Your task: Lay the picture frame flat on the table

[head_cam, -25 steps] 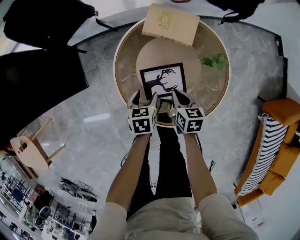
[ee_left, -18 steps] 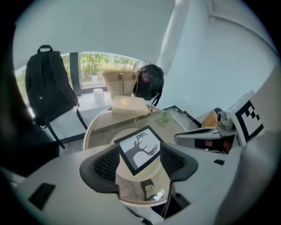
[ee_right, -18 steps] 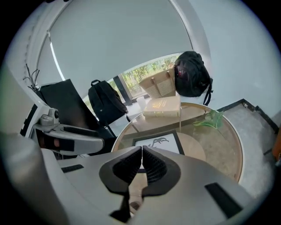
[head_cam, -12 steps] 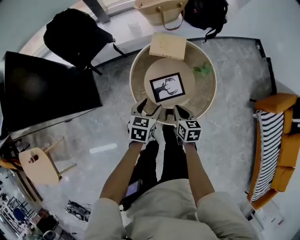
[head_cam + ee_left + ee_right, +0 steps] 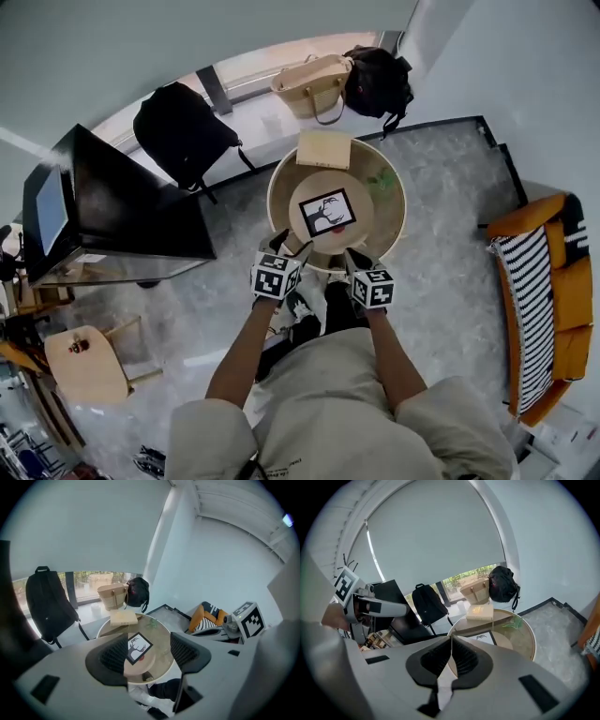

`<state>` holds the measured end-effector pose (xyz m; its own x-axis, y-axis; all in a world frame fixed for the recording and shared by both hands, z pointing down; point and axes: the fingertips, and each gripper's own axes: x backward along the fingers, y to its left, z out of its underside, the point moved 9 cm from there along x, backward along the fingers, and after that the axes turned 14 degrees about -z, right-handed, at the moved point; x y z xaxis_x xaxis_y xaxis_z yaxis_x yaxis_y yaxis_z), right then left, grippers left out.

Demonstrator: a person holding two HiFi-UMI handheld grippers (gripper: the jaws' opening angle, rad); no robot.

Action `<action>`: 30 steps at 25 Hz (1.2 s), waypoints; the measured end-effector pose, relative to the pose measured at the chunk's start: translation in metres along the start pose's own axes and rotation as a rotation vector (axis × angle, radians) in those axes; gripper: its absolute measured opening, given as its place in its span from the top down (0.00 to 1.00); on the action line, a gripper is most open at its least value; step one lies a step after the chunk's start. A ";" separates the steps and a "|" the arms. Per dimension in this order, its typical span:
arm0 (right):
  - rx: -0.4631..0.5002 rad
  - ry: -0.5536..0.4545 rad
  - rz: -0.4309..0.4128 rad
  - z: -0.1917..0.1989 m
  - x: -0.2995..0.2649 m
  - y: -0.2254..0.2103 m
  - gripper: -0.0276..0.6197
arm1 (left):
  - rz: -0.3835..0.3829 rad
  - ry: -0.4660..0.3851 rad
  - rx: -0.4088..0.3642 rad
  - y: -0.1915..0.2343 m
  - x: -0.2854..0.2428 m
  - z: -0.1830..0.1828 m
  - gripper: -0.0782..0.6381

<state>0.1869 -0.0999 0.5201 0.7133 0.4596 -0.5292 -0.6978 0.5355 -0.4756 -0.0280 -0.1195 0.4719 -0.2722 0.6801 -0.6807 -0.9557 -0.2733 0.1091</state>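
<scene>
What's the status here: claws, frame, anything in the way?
Left claw open, empty. Right claw shut, empty. Picture frame flat on table, neither claw touching. Box beyond it, apart.

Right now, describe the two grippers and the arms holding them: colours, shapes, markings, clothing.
The left gripper and the right gripper each have a pale grey body ending in two black, ribbed, wedge-shaped pads. Each carries a white cube printed with black square markers. No cables show. The person wears a beige short-sleeved shirt, so the forearms are uncovered.
</scene>
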 end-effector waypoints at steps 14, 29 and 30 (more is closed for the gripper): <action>0.039 -0.048 -0.043 -0.022 0.019 0.034 0.91 | 0.068 -0.051 -0.258 -0.021 0.049 -0.007 0.84; 0.038 -0.001 -0.084 -0.017 0.009 0.042 0.91 | 0.048 -0.033 -0.425 -0.035 0.063 0.001 0.86; 0.039 0.001 -0.087 -0.016 0.008 0.042 0.91 | 0.053 -0.035 -0.403 -0.034 0.063 0.003 0.86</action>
<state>0.1621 -0.0848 0.4844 0.7713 0.4091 -0.4875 -0.6298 0.6010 -0.4921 -0.0127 -0.0656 0.4276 -0.3304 0.6786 -0.6561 -0.8217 -0.5488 -0.1538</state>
